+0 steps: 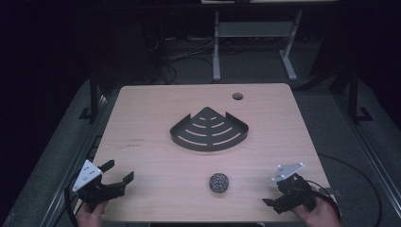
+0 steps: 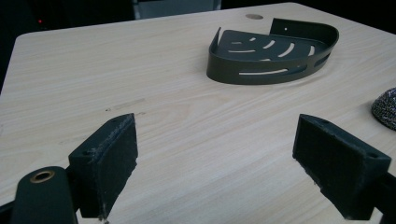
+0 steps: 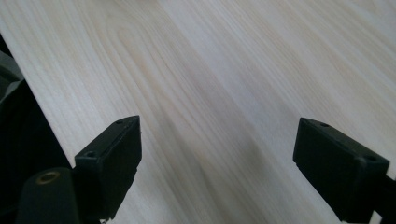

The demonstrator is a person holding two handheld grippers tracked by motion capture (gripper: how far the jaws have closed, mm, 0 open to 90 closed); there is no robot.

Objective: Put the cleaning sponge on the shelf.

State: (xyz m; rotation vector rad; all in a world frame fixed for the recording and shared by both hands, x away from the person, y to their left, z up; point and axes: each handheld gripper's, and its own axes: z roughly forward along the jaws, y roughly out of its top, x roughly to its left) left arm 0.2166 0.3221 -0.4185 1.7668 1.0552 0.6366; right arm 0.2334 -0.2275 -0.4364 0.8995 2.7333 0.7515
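Note:
A dark, fan-shaped slotted corner shelf (image 1: pixel 209 130) lies on the middle of the wooden table (image 1: pixel 151 113); the left gripper view shows the shelf (image 2: pixel 271 51) ahead to the right. A speckled grey scouring ball (image 1: pixel 219 182) rests near the table's front edge, and its edge (image 2: pixel 386 108) peeks in at the right of the left gripper view. My left gripper (image 1: pixel 120 172) hovers at the front left corner, open and empty. At the front right corner my right gripper (image 1: pixel 270 202) is open over bare wood (image 3: pixel 224 93), nothing between its jaws.
A round cable hole (image 1: pixel 237 96) sits near the table's far edge. Behind the table stand a white metal frame (image 1: pixel 255 33) and cables on a dark floor. The table's left edge (image 3: pixel 28 93) runs close beside my right gripper's left jaw.

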